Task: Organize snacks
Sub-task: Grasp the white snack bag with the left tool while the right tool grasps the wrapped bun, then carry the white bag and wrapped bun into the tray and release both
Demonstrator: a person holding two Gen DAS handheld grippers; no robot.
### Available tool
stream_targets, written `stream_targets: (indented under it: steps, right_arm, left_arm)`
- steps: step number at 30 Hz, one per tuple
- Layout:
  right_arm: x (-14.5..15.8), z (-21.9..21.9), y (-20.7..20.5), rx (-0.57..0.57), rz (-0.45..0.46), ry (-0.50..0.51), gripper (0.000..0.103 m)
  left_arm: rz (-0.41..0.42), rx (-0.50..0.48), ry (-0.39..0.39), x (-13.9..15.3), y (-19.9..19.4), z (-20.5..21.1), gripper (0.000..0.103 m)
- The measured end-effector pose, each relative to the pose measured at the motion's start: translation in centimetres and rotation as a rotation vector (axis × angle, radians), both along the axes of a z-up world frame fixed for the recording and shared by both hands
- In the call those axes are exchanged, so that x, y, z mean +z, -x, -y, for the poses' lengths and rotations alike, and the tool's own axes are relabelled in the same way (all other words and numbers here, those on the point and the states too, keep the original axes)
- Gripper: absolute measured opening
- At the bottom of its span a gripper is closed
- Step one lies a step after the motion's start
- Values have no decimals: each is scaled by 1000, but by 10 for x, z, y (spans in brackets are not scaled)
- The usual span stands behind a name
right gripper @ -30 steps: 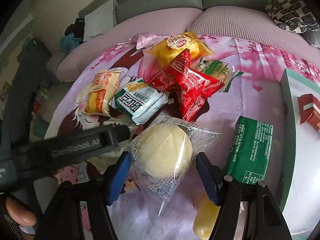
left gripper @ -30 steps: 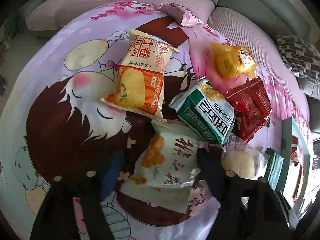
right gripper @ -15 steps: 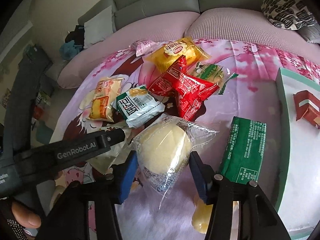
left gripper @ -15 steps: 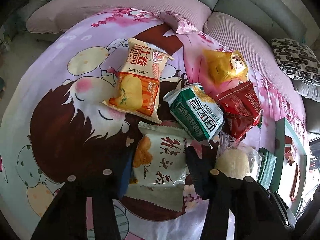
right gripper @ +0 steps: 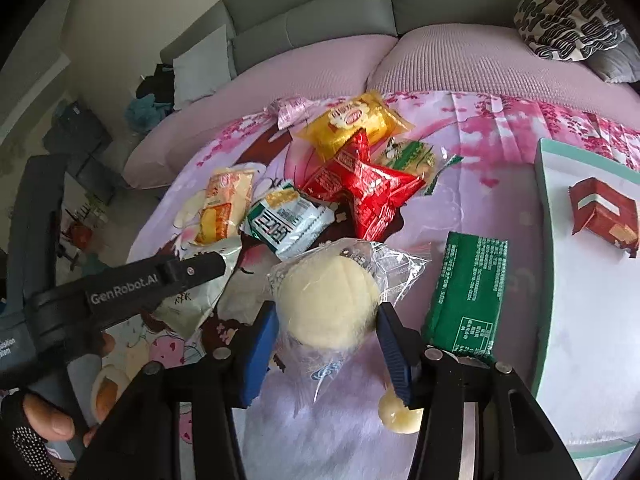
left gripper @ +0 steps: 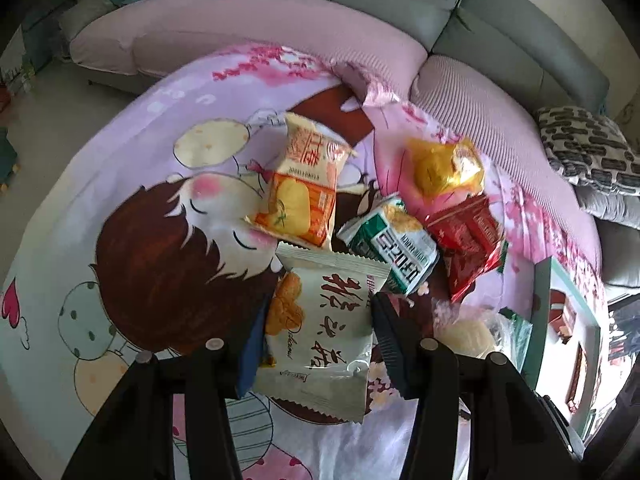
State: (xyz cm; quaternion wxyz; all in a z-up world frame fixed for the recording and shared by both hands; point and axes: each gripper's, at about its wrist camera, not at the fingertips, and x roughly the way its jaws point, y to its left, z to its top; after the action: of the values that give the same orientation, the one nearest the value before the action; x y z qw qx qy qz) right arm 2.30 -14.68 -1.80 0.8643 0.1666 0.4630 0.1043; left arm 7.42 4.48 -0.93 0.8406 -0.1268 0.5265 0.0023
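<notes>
A: Left gripper (left gripper: 316,344)?
B: Clamped on the white packet (left gripper: 332,320), lower centre.
A: Right gripper (right gripper: 326,344)?
B: Closing, pads squeezing the wrapped bun (right gripper: 328,304), centre, beside the green packet (right gripper: 468,296).

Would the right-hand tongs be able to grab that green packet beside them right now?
Probably not yet: the right tongs are closing on a wrapped round bun. The green packet lies uncovered just right of them.
</notes>
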Motion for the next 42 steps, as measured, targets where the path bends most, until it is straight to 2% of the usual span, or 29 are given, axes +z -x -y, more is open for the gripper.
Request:
stream_targets:
  steps: [19, 26, 31, 38, 42]
  right_arm:
    - [22, 9, 12, -8, 55, -44, 50]
    - [36, 15, 19, -13, 102, -59, 50]
    - [39, 21, 23, -27, 106, -66, 50]
    - [49, 48, 32, -98, 132, -76, 50]
    - [54, 88, 40, -205, 139, -80, 50]
  left_arm:
    - [79, 12, 5, 24, 6, 0, 53]
    - [107, 18, 9, 35, 10, -2, 53]
    - [142, -2, 6, 46, 15, 8, 53]
    - [177, -53, 5, 59, 20, 30, 53]
    - [196, -124, 3, 64, 21, 57, 53]
